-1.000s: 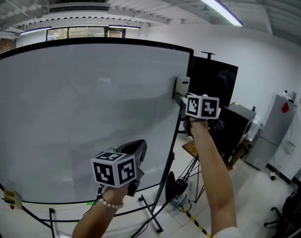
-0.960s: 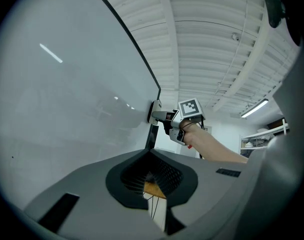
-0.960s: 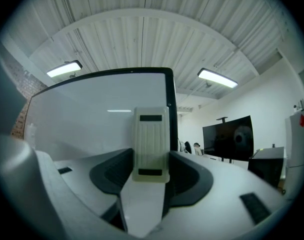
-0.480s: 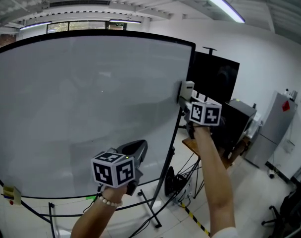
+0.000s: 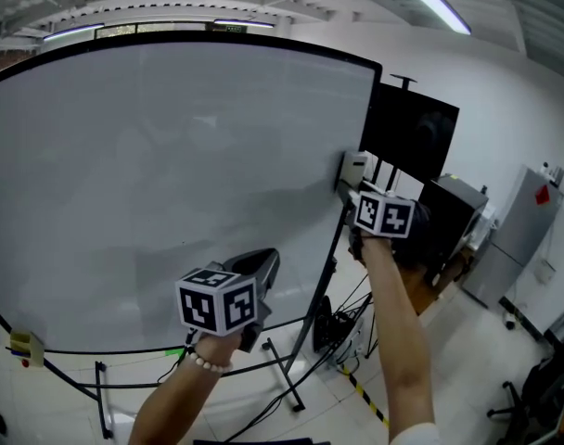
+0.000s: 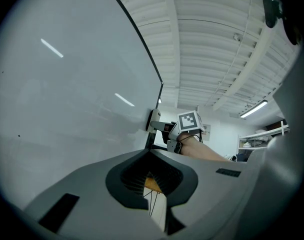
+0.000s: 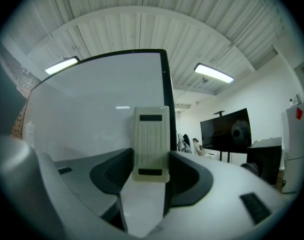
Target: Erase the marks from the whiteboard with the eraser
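The whiteboard [image 5: 161,174] fills the left and middle of the head view, and I make out no clear marks on it, only faint smudges. A pale rectangular eraser [image 5: 355,167] lies flat against the board beside its right edge. My right gripper [image 5: 350,185] is shut on it. In the right gripper view the eraser [image 7: 151,143] stands upright between the jaws, against the whiteboard [image 7: 87,109]. My left gripper [image 5: 257,274] hangs lower, near the board's bottom edge, jaws together and holding nothing. From the left gripper [image 6: 154,204] I see the eraser [image 6: 154,120] far off.
A black screen on a stand [image 5: 412,137] is just right of the board. The board's stand legs [image 5: 291,378] and cables [image 5: 336,341] spread over the floor below. A grey cabinet [image 5: 521,239] stands at far right. A small yellow item [image 5: 20,346] sits at the board's lower left.
The right gripper has carried the eraser a little to the right and down along the board's right edge. The left gripper has barely moved.
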{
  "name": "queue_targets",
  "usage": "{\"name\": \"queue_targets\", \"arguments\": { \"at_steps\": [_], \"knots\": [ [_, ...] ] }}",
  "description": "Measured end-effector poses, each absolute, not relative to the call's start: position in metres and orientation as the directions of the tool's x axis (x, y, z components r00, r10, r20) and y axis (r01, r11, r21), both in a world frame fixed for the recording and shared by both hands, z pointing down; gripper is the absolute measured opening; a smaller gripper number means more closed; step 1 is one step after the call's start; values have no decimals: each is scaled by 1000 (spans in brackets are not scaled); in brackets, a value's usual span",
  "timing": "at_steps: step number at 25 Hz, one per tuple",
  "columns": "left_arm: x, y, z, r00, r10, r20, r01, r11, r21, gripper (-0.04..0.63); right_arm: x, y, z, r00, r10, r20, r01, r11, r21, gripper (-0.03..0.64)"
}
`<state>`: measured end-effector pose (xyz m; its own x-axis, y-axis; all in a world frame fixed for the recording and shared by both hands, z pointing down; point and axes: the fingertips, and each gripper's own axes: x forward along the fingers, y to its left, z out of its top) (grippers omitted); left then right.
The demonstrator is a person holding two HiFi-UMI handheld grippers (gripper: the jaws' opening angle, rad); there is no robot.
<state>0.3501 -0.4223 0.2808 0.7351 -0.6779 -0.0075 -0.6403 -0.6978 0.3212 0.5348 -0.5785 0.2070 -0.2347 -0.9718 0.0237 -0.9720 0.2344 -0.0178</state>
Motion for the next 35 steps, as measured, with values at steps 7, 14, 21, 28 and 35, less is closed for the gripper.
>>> {"name": "queue_targets", "arguments": {
  "at_steps": [7, 14, 21, 28, 35],
  "knots": [
    [329, -417, 278, 698, -716, -7, -682, -667, 300, -12, 503, -568, 204, -243, -970, 23, -970, 243, -6, 250],
    [292, -408, 279, 693, -721, -20, -678, -661, 320, -12, 443, -551, 204, -255, -967, 28, -967, 255, 2, 250],
    [249, -409, 279, 666, -746, 5, -707, -629, 324, -12, 399, -537, 195, -245, -969, 28, -970, 245, 1, 250],
    [202, -400, 274, 673, -740, -4, -696, -635, 335, -12, 339, -520, 195, -263, -964, 37, -965, 264, 4, 250],
    [151, -385, 275, 680, -733, -7, -685, -638, 351, -12, 269, -499, 192, -288, -957, 35, -957, 289, 16, 250]
  ]
}}
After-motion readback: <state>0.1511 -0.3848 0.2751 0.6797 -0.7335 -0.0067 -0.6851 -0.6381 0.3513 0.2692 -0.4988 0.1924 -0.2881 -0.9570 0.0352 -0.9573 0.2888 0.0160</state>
